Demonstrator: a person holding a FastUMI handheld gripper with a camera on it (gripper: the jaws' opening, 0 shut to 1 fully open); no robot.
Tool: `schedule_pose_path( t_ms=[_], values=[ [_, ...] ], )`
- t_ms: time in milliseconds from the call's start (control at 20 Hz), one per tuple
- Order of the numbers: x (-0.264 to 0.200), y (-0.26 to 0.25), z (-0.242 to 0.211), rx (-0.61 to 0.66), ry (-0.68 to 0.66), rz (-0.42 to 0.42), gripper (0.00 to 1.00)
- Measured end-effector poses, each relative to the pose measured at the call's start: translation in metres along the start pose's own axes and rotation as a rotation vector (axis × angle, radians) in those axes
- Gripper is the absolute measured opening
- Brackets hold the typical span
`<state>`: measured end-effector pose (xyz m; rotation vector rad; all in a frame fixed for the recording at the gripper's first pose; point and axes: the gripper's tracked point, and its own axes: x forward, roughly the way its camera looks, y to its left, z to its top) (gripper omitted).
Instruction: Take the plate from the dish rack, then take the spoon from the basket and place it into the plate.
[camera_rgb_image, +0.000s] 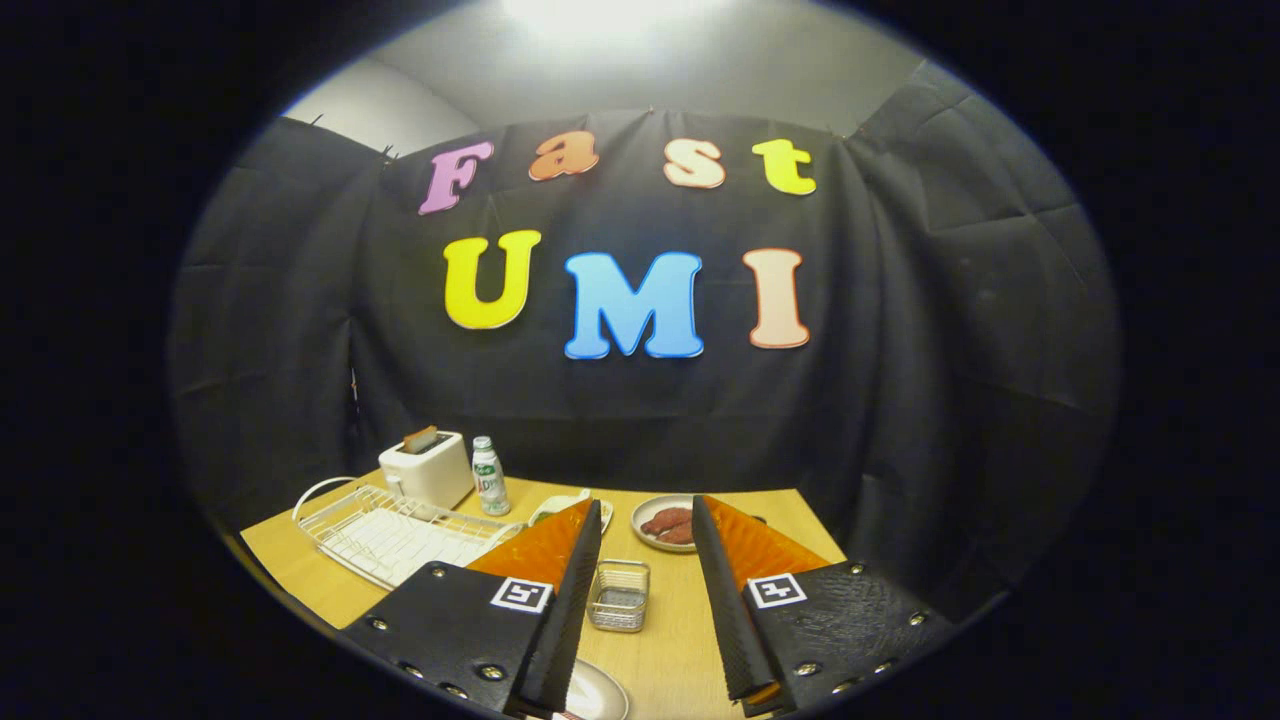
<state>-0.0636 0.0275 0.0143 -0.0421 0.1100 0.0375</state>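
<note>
A: How do the jaws (647, 510) stand?

B: Wide apart, with nothing held. Both fingers (575, 580) hang above the table (660, 665), clear of everything on it.

A: Where is the basket?

B: The basket (619, 595) sits on the table between the two fingers. It is a small wire one, upright. I cannot tell whether the spoon is in it; the inside is too small to read.

A: And the plate?

B: A plate (596, 692) lies flat on the table, low down beside the left finger and nearer than the basket. Part of it is hidden by that finger. It looks pale, with something reddish at its near rim that I cannot make out.

A: The rack?

B: The rack (390, 535) is a white wire one, well to the left of the fingers. I see no dishes standing in it.

A: What else is on the table?

B: Behind the rack stands a white toaster (427, 469) with a slice of bread (421, 439) up in its slot. Just beside it is a small bottle (488, 476), upright. Beyond the fingertips is a dish (662, 524) holding something dark red. Another pale dish (565, 507) peeks out past the left fingertip, mostly hidden.
</note>
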Motion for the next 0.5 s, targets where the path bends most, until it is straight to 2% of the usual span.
schedule_pose_path(
  t_ms=[50,150,200,500],
  values=[
    [-0.002,-0.006,0.011,0.015,-0.034,-0.005,0.57],
    [-0.002,-0.016,0.020,0.030,-0.082,-0.034,0.99],
    [-0.004,-0.020,0.019,0.036,-0.090,-0.039,0.96],
    [0.005,-0.039,0.011,-0.007,-0.114,-0.025,0.96]
  ],
)
